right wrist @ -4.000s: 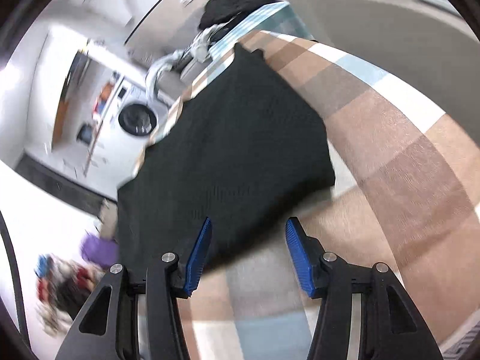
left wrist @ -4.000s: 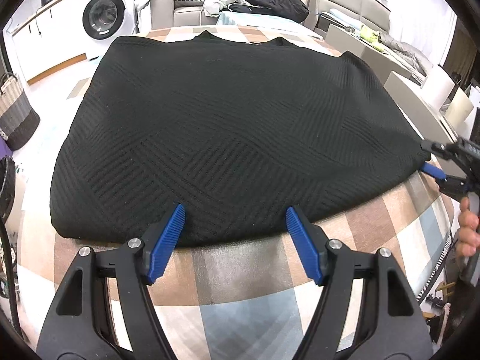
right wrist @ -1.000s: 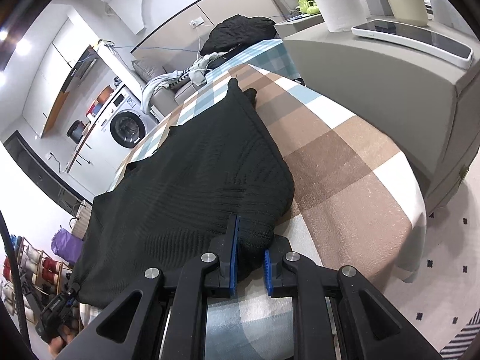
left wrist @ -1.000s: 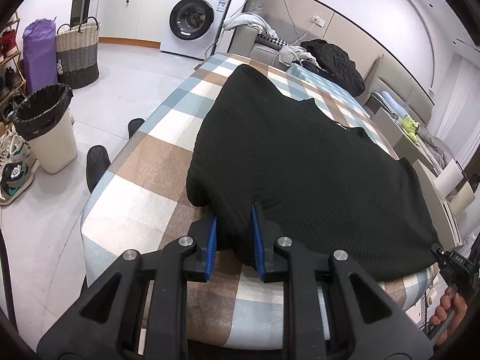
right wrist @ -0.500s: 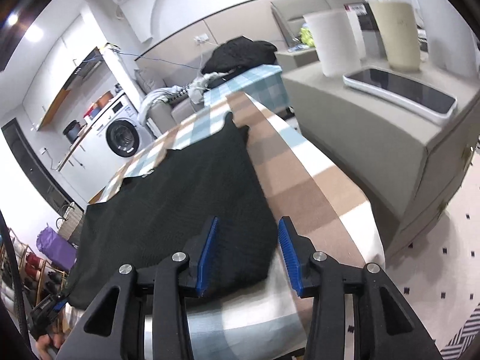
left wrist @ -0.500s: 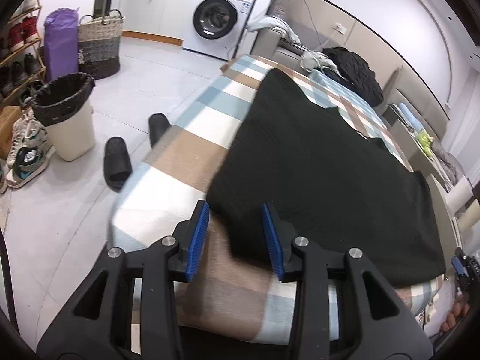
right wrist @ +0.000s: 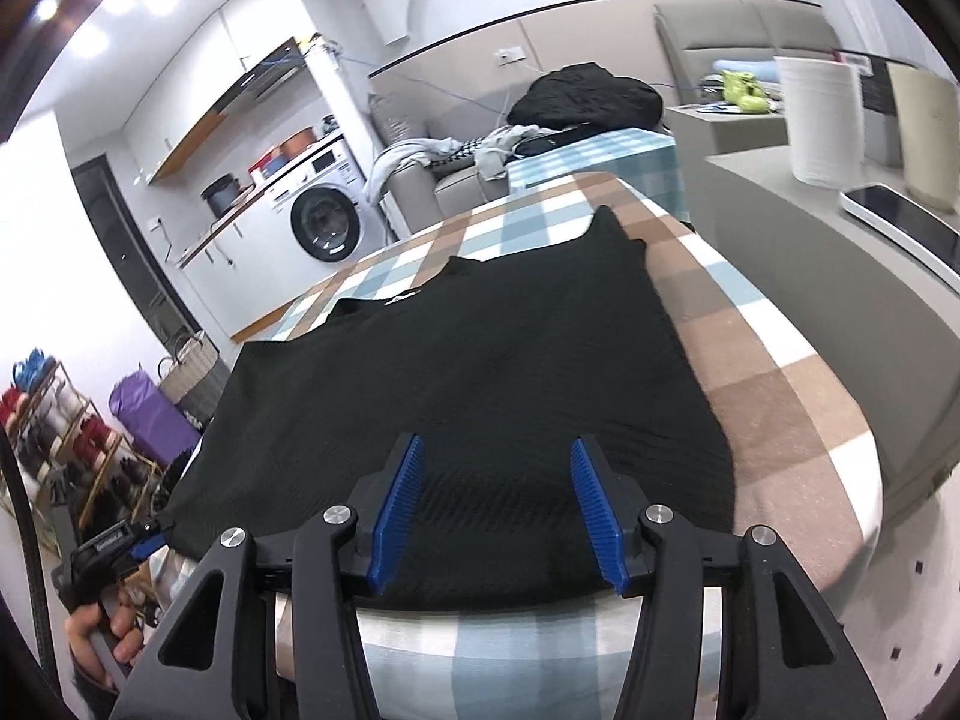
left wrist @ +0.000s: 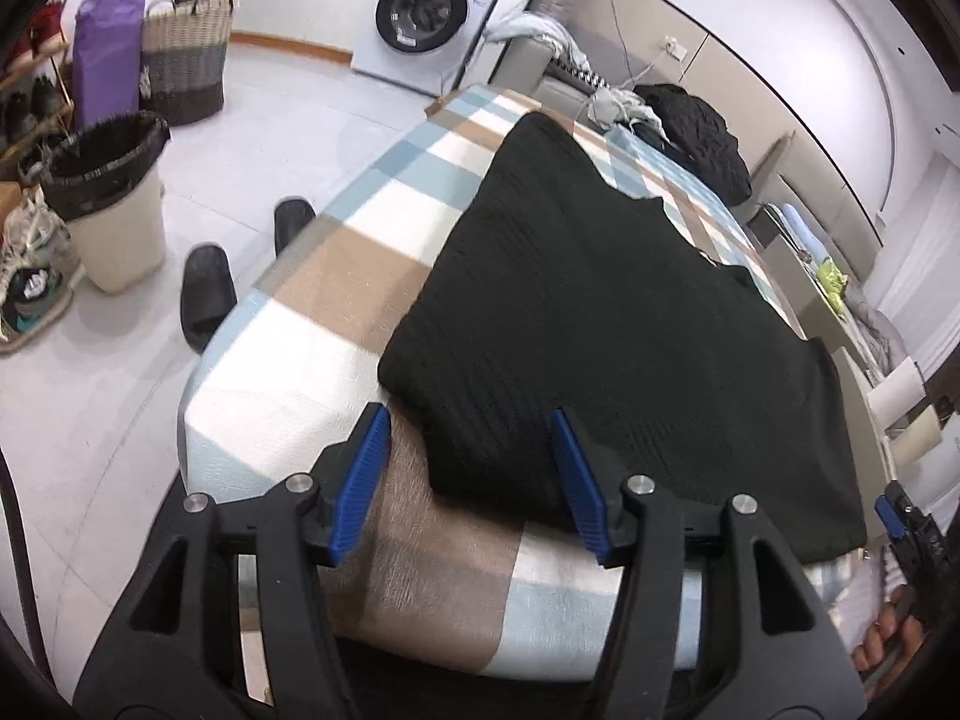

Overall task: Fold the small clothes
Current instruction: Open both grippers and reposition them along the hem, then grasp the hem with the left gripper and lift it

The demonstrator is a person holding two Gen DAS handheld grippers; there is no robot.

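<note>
While the left gripper [left wrist: 468,477] gapes wide and empty over the near corner of the black knit top [left wrist: 606,324], lying flat on the checked worktop [left wrist: 336,282], bite the hem squarely. From the right wrist view, the right gripper [right wrist: 498,507] is equally spread, holding nothing; match heights before lifting.

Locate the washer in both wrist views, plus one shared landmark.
Left wrist: washer top centre, behind the table's far end.
Right wrist: washer left of centre, under the counter by the wall.
Shared landmark: black sweater spread on the checked table.
</note>
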